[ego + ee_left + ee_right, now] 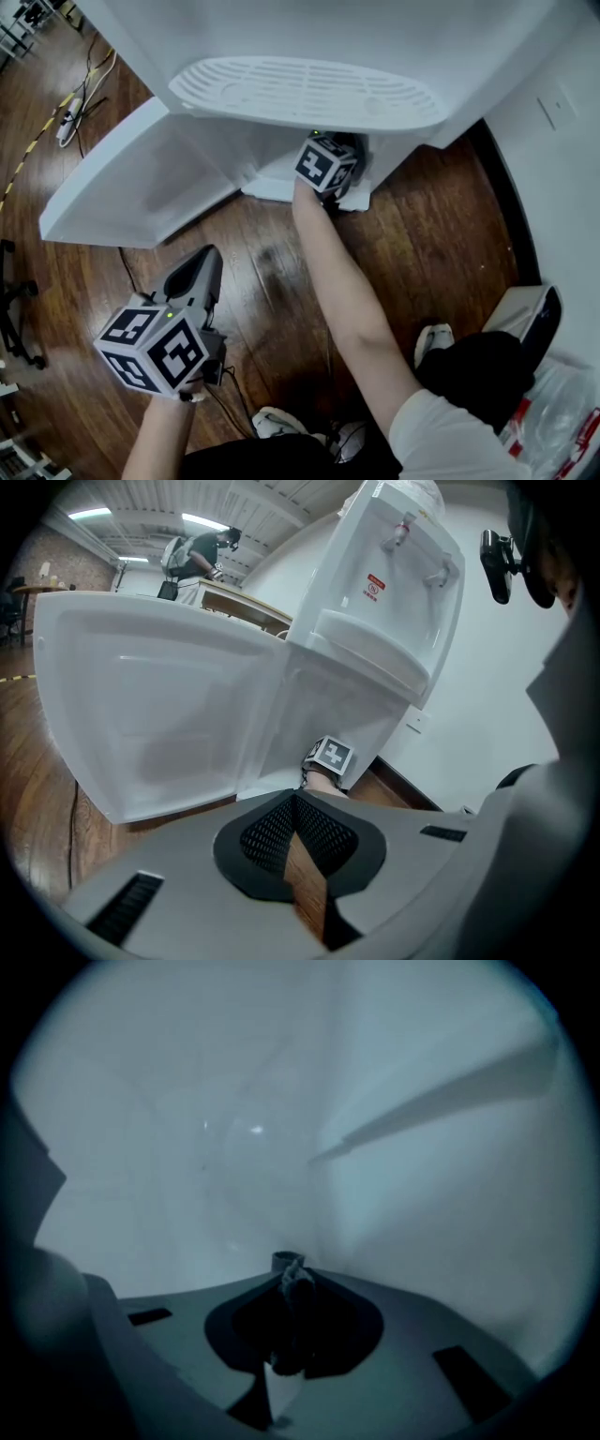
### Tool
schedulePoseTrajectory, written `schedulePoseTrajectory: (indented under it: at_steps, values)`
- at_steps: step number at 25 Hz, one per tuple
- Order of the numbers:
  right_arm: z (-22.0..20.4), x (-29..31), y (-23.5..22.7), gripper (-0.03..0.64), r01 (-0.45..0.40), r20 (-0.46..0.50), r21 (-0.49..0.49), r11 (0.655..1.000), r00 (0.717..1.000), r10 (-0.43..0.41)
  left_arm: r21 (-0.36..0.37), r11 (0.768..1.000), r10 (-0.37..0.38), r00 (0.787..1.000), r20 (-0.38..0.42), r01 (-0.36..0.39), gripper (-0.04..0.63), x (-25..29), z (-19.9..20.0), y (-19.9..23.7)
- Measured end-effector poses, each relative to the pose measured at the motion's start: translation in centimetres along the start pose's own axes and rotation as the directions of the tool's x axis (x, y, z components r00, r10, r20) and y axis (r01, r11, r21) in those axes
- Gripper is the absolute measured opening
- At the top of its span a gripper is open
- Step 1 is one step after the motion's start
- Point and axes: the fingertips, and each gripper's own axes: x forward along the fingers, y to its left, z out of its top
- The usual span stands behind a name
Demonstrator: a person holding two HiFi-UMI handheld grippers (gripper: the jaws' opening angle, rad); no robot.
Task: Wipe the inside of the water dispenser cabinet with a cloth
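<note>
Pinching only a bunched bit of cloth (292, 1321) with fingers of the right gripper (287, 1269) inside the cabinet (441, 1176); may slip out under rubbing. Fingers of the left gripper (296, 803) pressed together, empty.

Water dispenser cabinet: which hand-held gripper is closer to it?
Right. The right hand-held gripper is inside the open cabinet, shut on a cloth. The left hand-held gripper is outside, over the wooden floor near the open door, shut and empty.
</note>
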Motion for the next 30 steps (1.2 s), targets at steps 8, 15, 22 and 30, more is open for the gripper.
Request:
schedulePoseTrajectory:
  at_steps: [8,15,22,30]
  values:
    - [-0.9,0.1,4.1,0.046,-0.162,-0.071,-0.073,0.984,0.985,0.157,-0.009,1.000,-0.009,1.000,-0.011,0.009,-0.011,0.2,-0.4,0.2]
    - [-2.2,-1.3,12.9,0.046,-0.463,-0.119,-0.091,0.881,0.884,0.452,-0.005,1.000,-0.002,1.000,-0.016,0.002,-0.011,-0.2,-0.6,0.4]
    - [-3.0,-3.1,16.9,0.046,-0.606,-0.162,-0.072,0.792,0.791,0.590,-0.003,1.000,0.012,1.000,-0.013,-0.012,-0.011,-0.7,-0.6,0.8]
    - [-2.9,-1.2,9.8,0.046,-0.340,-0.176,-0.043,0.940,0.928,0.327,0.006,1.000,-0.004,1.000,-0.005,0.004,-0.011,-0.8,-0.3,-0.1]
